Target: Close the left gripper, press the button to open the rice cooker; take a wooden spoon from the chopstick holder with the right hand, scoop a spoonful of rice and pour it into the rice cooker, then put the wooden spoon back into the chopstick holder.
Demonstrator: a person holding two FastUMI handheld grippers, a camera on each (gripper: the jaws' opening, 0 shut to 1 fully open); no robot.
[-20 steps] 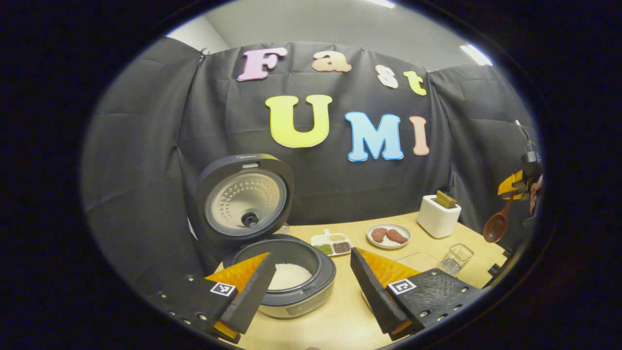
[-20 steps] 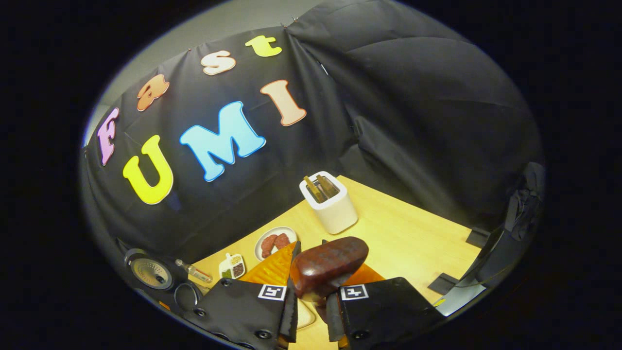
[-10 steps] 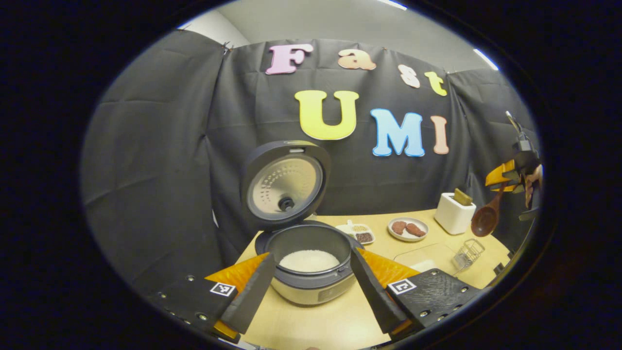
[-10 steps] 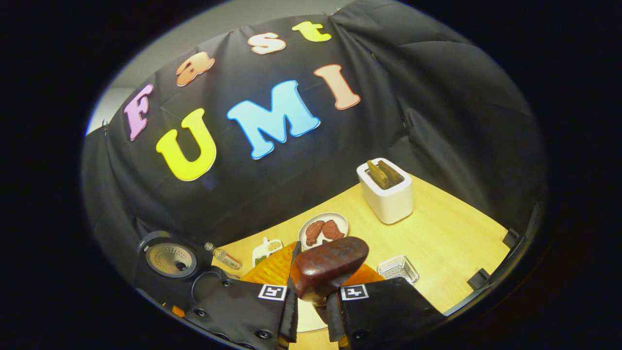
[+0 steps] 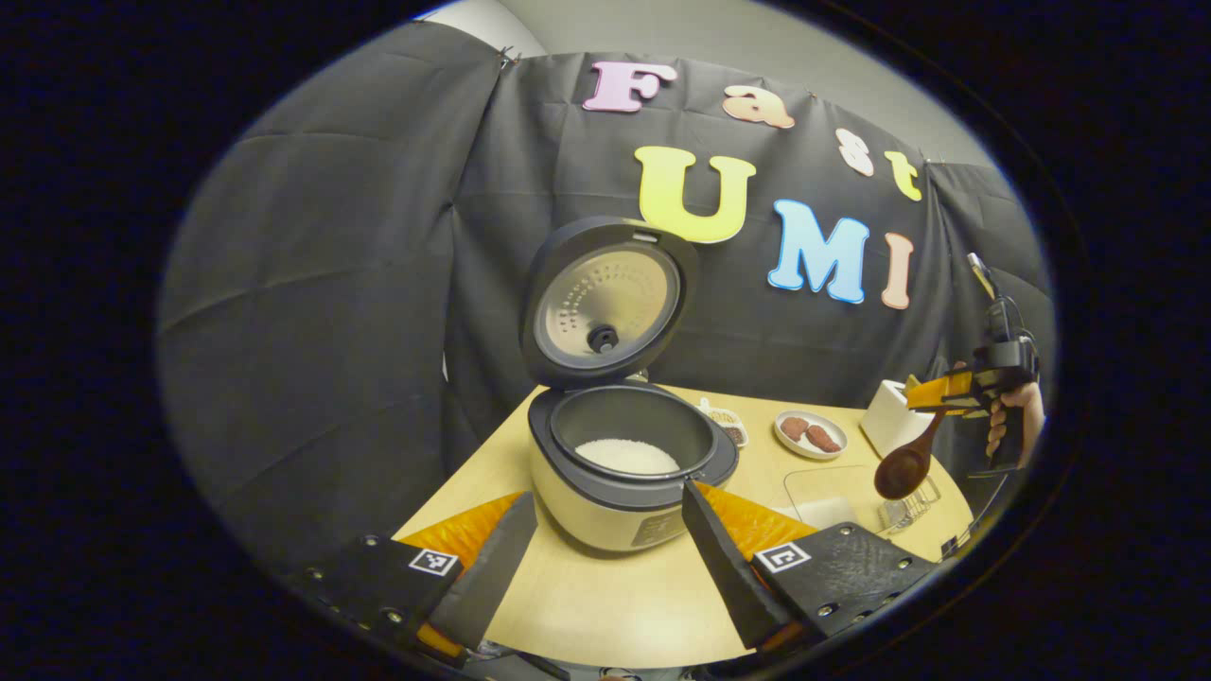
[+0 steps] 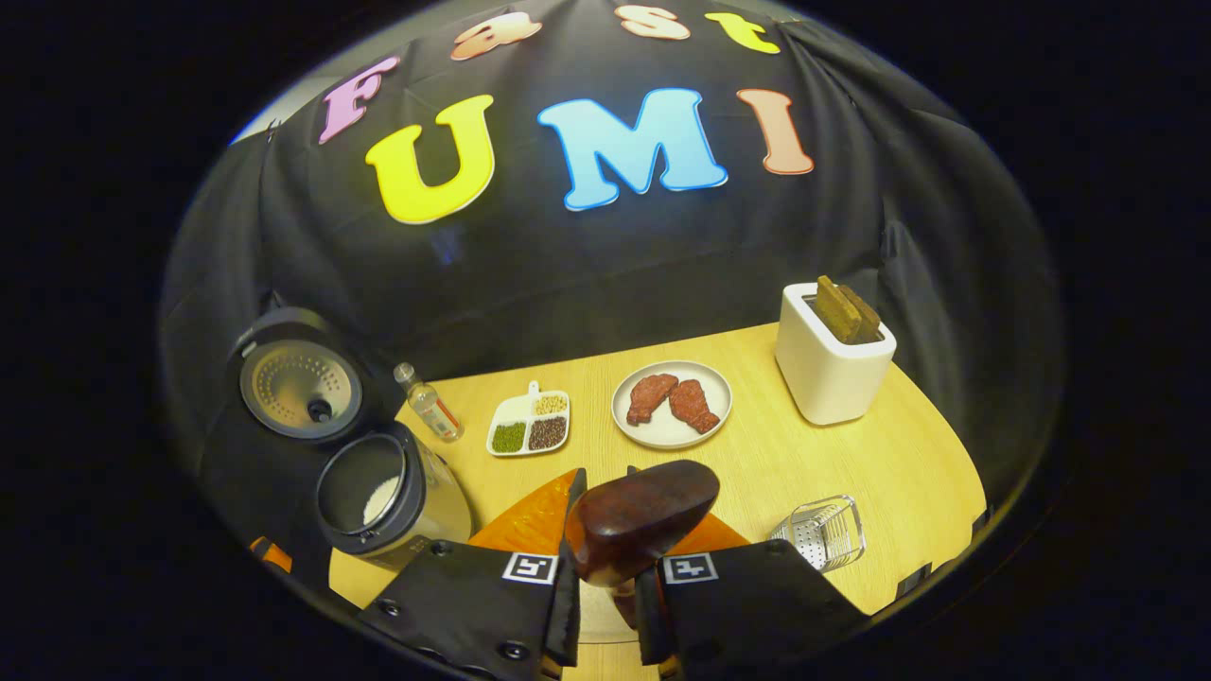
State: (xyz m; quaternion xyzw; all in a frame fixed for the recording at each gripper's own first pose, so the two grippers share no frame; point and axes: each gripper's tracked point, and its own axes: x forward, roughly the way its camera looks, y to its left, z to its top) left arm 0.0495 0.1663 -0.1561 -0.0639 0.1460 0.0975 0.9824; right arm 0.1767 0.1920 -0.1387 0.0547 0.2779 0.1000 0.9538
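Fingers of the left gripper (image 5: 605,558) are spread wide in the left gripper view, framing the round grey rice cooker (image 5: 629,473), whose lid is raised over white rice on the pale wooden desk (image 5: 605,615). Farther right, the dark wooden spoon (image 5: 903,468) is seen hanging. In the right gripper view, the right gripper (image 6: 605,596) is clamped on the spoon's handle above the clear chopstick holder (image 6: 821,532)

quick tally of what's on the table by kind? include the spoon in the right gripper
Appliances: 2 (rice cooker, toaster)
Food dishes: 2 (plate of meat, divided grain tray)
Bottles: 1 (small bottle)
Utensil holders: 1 (chopstick holder)
Utensils: 1 (wooden spoon, clamped in the right gripper)
Total: 7
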